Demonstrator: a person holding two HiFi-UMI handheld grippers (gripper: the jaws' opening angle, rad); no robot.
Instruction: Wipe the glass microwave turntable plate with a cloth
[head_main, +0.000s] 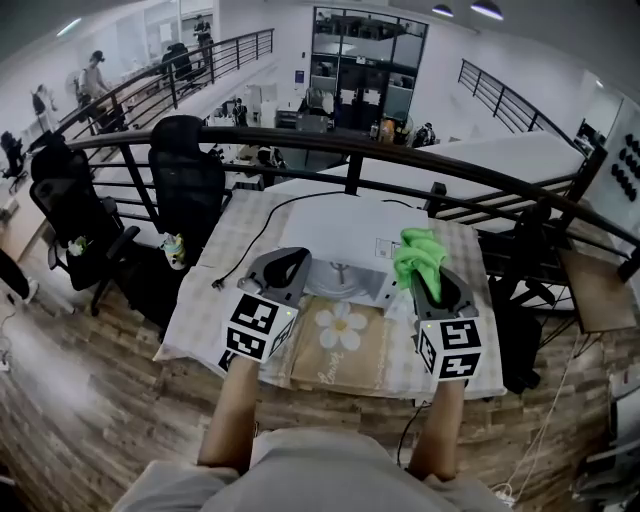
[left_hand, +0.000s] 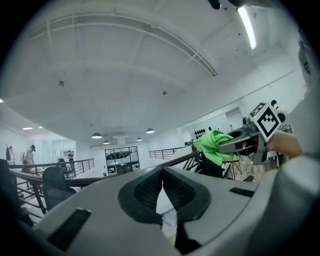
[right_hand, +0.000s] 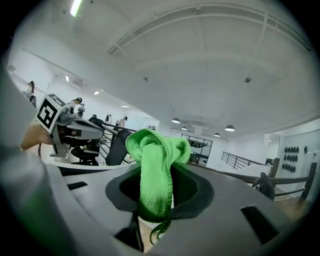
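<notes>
Mezzanine table (head_main: 200, 300) | my left gripper (left_hand: 162, 181) sat closed, empty | right gripper (right_hand: 156, 200) clamped cloth (right_hand: 157, 152) | bunched fold could slip free.

1. The cloth (right_hand: 156, 165) is bright green microfibre, bunched and clamped between the right gripper's (right_hand: 156, 197) fingers (right_hand: 195, 190). A fold bulges above them and a frayed end hangs below.
2. The glass turntable plate (head_main: 345, 280) is clear and faint, roughly level, just left of the cloth. Only its hub mark shows plainly.
</notes>
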